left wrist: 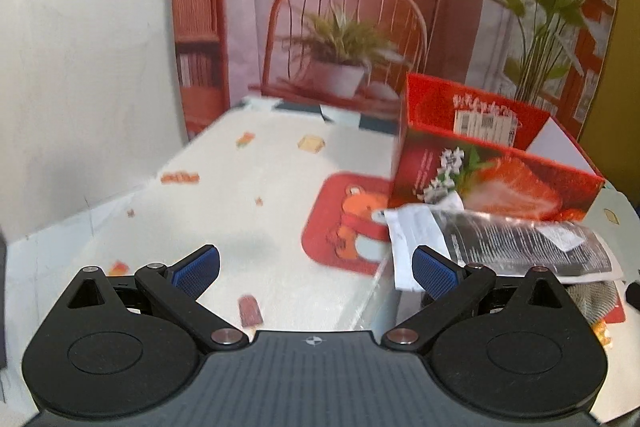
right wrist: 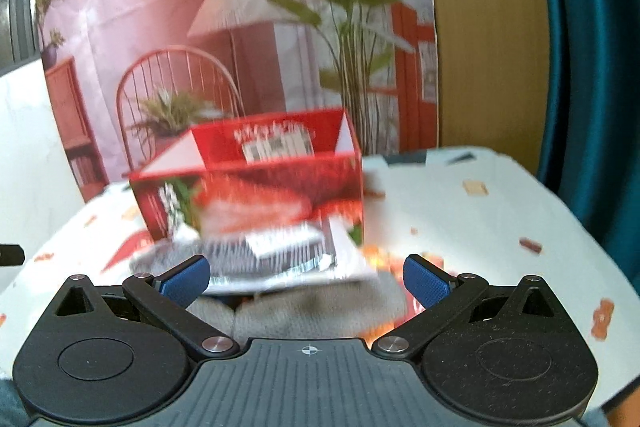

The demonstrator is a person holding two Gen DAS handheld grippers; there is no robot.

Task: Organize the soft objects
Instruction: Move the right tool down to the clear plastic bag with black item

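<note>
A black-and-clear plastic packet with white labels (left wrist: 516, 243) lies on the table in front of an open red box (left wrist: 492, 163). In the right wrist view the packet (right wrist: 276, 251) is blurred and rests on a grey knitted soft item (right wrist: 316, 311), just before the red box (right wrist: 256, 187). A labelled packet stands inside the box (left wrist: 484, 121). My left gripper (left wrist: 316, 273) is open and empty, with the packet's left end by its right finger. My right gripper (right wrist: 306, 277) is open, with the packet and grey item between and beyond its fingers.
A red mat with a bear picture (left wrist: 348, 219) lies left of the box, partly under it. The table has a white cloth with small printed snacks (left wrist: 240, 195). A printed room backdrop (left wrist: 340, 27) stands behind; a white wall (left wrist: 80, 87) is at the left.
</note>
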